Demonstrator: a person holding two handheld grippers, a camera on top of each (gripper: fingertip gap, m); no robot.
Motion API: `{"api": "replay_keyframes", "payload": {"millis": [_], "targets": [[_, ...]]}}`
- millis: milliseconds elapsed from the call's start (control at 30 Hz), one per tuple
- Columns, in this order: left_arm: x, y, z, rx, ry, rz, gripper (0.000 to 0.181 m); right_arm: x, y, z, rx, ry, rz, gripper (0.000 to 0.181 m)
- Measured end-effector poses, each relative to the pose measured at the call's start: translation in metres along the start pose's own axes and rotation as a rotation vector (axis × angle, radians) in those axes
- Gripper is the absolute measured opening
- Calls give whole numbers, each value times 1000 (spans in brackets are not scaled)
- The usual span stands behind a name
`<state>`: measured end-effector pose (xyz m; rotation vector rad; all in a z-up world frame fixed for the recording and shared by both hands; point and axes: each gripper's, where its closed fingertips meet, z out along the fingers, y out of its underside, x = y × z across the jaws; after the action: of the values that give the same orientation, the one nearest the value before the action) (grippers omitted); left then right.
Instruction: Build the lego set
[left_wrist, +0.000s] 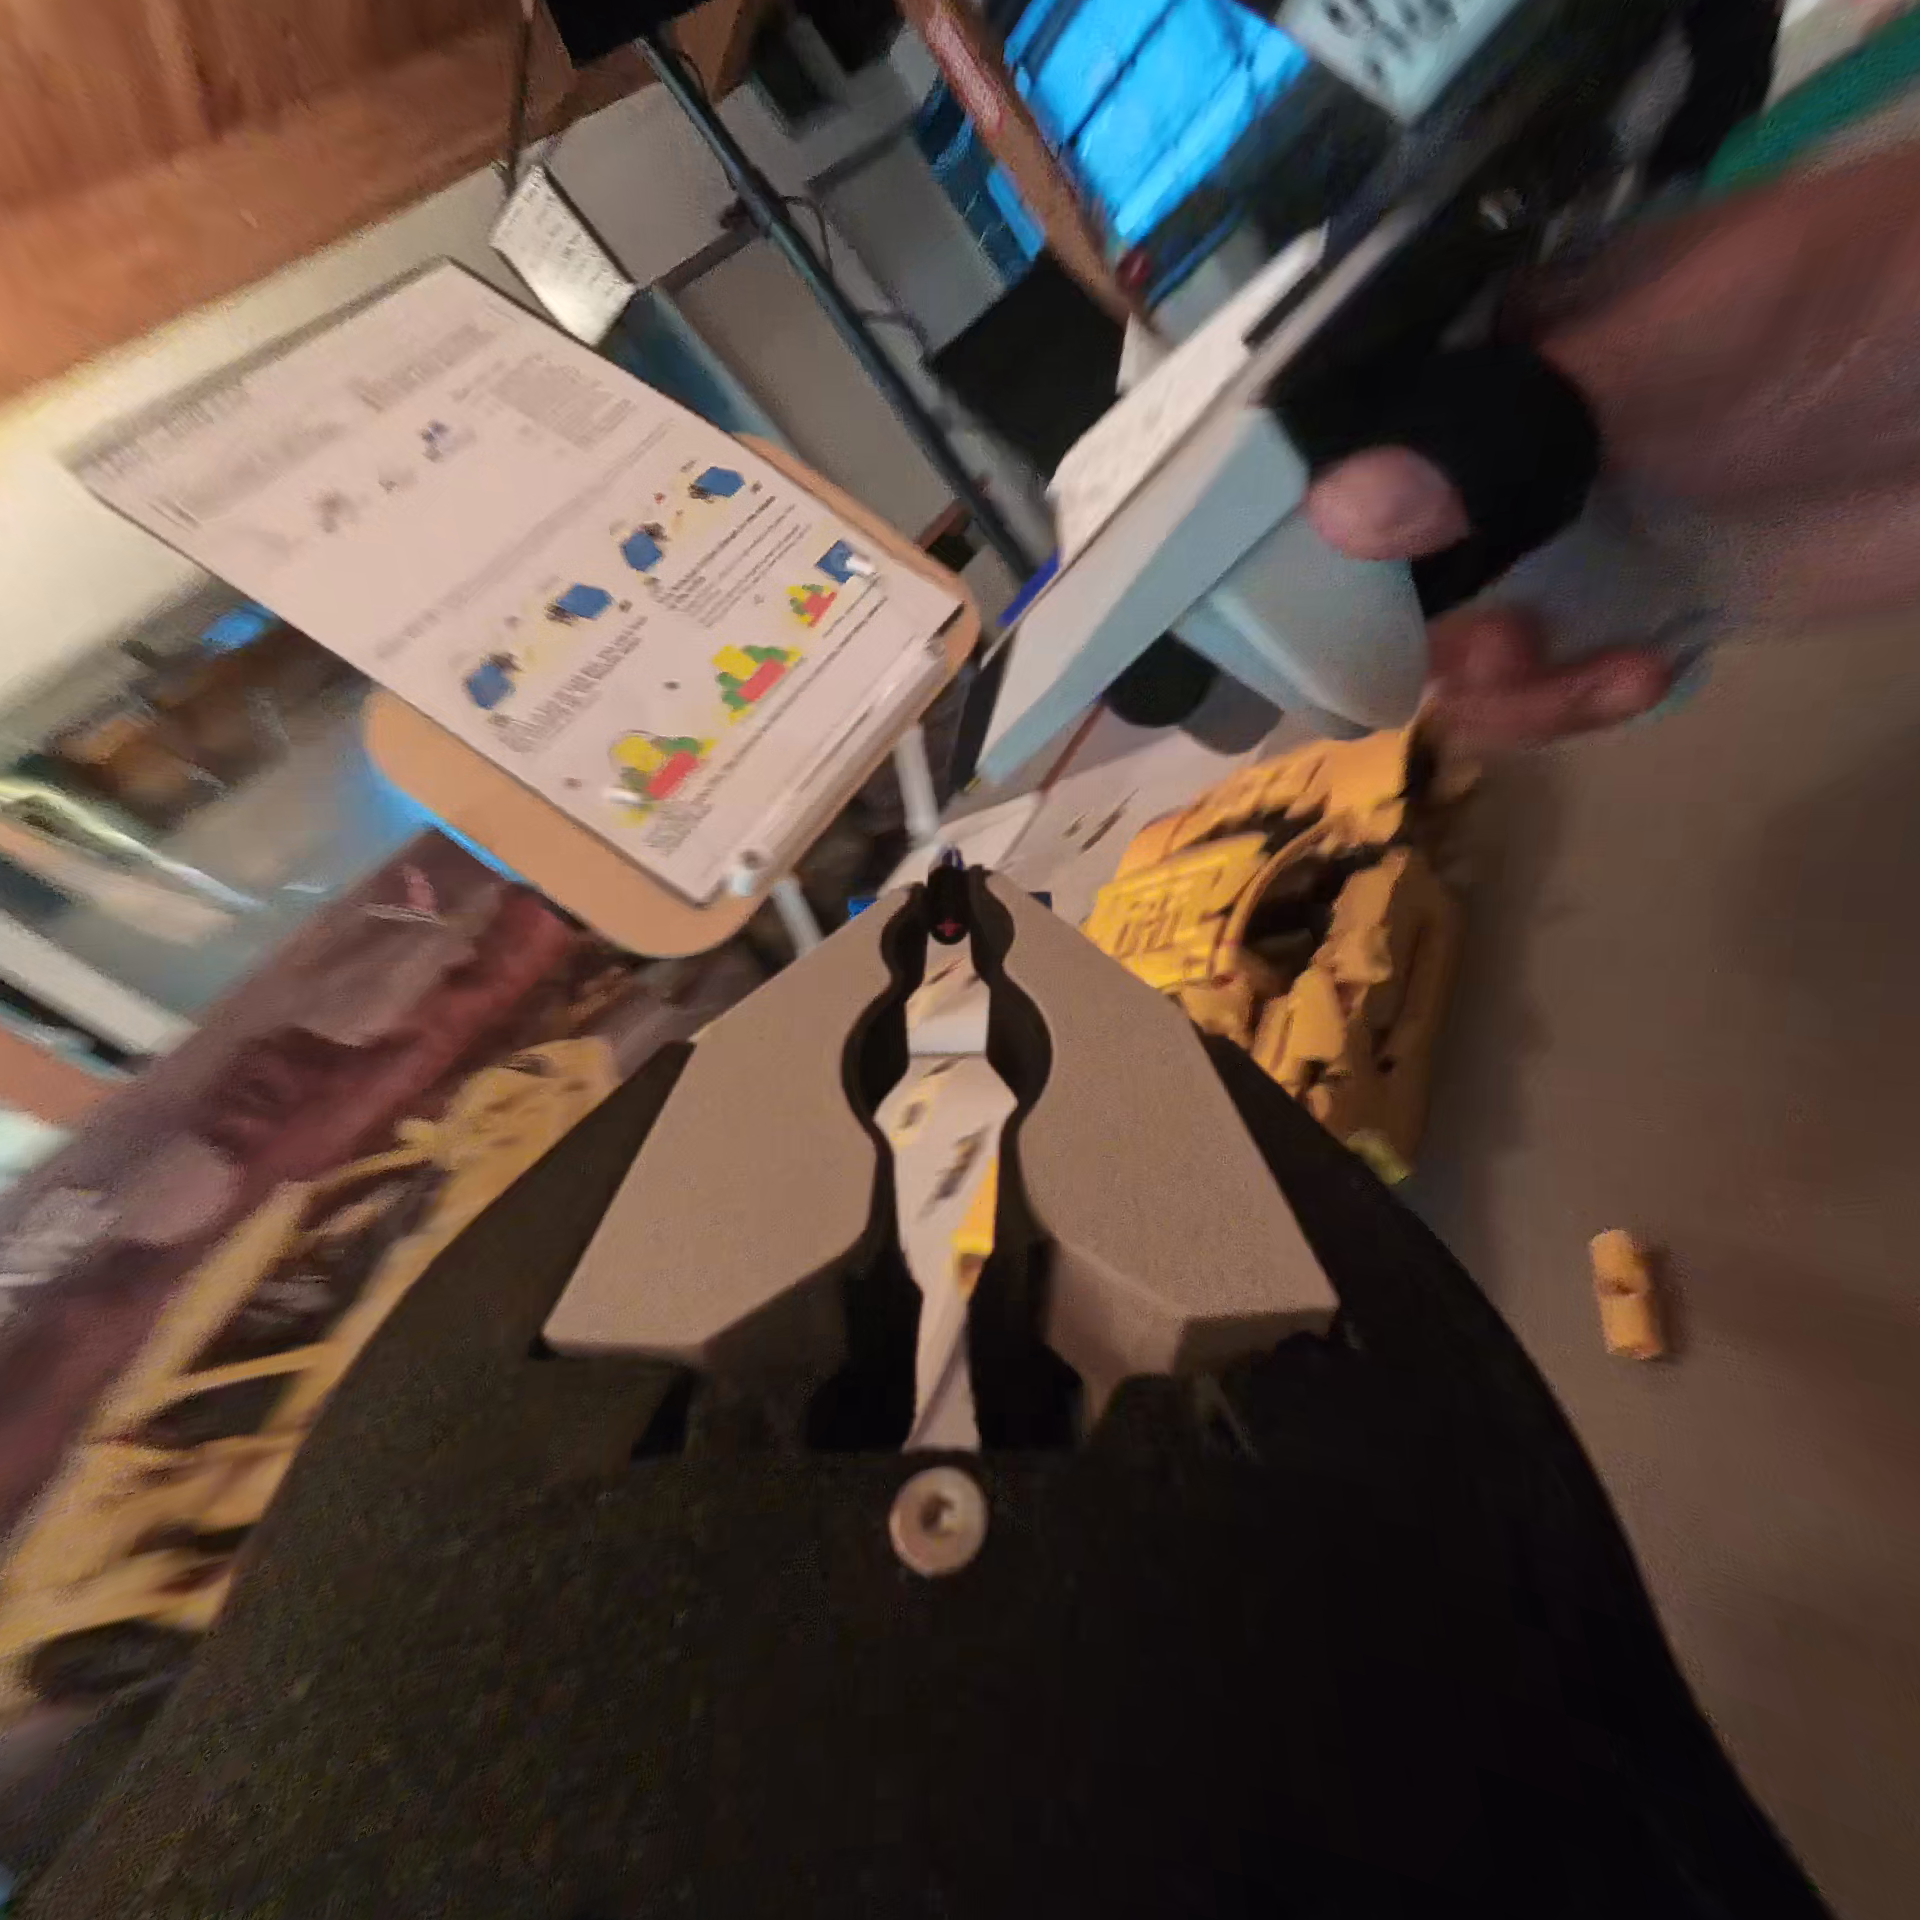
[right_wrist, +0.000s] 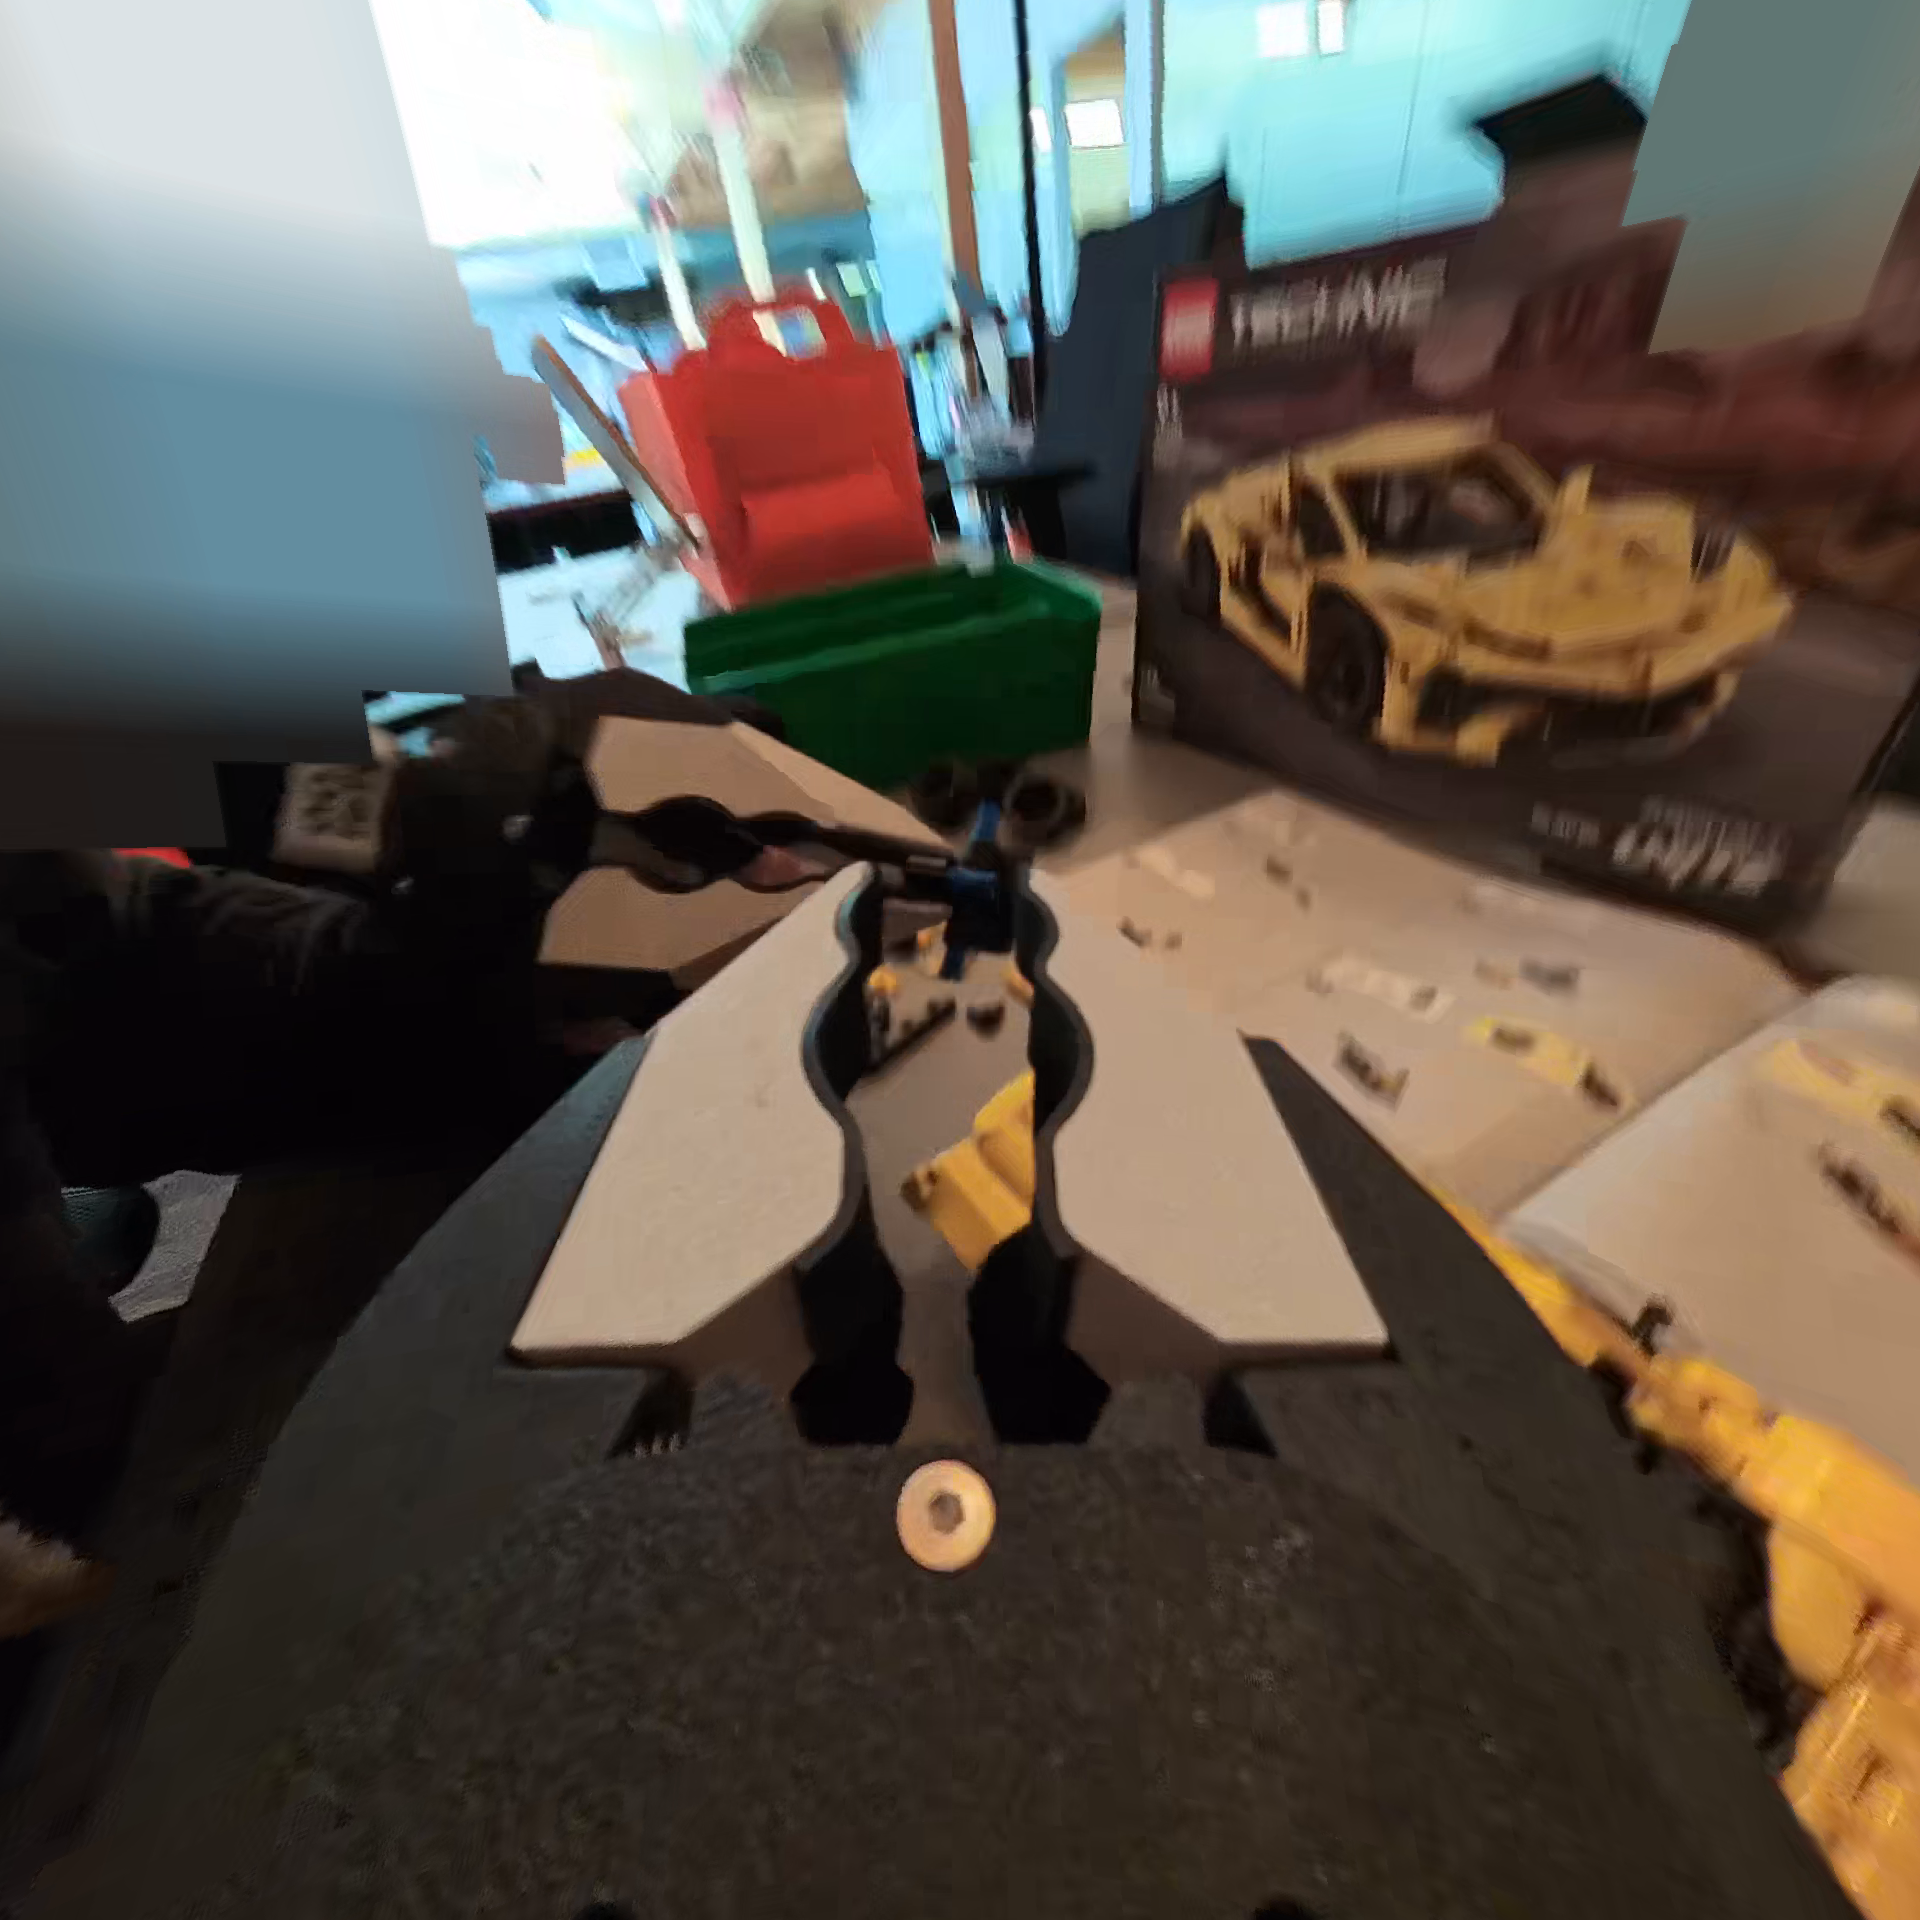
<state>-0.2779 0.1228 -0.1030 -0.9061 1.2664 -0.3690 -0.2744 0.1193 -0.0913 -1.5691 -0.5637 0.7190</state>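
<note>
We see the left gripper (left_wrist: 948, 914) pinched closed on a small black pin (left_wrist: 947, 912) at its fingertips. The right gripper (right_wrist: 971, 894) is nearly closed around a small blue piece (right_wrist: 975, 896), the left gripper's tip meeting it there. The yellow lego car body (left_wrist: 1288, 935) lies on the table (left_wrist: 1714, 1039), just beside the open instruction booklet (right_wrist: 1299, 935) and near the lego box (right_wrist: 1507, 582).

The grey two-fingered left claw (left_wrist: 948, 906) pinches a small black piece (left_wrist: 945, 914) above the worktop (left_wrist: 1714, 1039), near a yellow brick-built model (left_wrist: 1299, 935).
</note>
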Motion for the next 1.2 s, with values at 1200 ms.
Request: {"api": "replay_keyframes", "payload": {"millis": [1200], "targets": [[81,-68,-94,259,1660,-1260,7,-129,38,-40,-142,-775,-353,17]]}}
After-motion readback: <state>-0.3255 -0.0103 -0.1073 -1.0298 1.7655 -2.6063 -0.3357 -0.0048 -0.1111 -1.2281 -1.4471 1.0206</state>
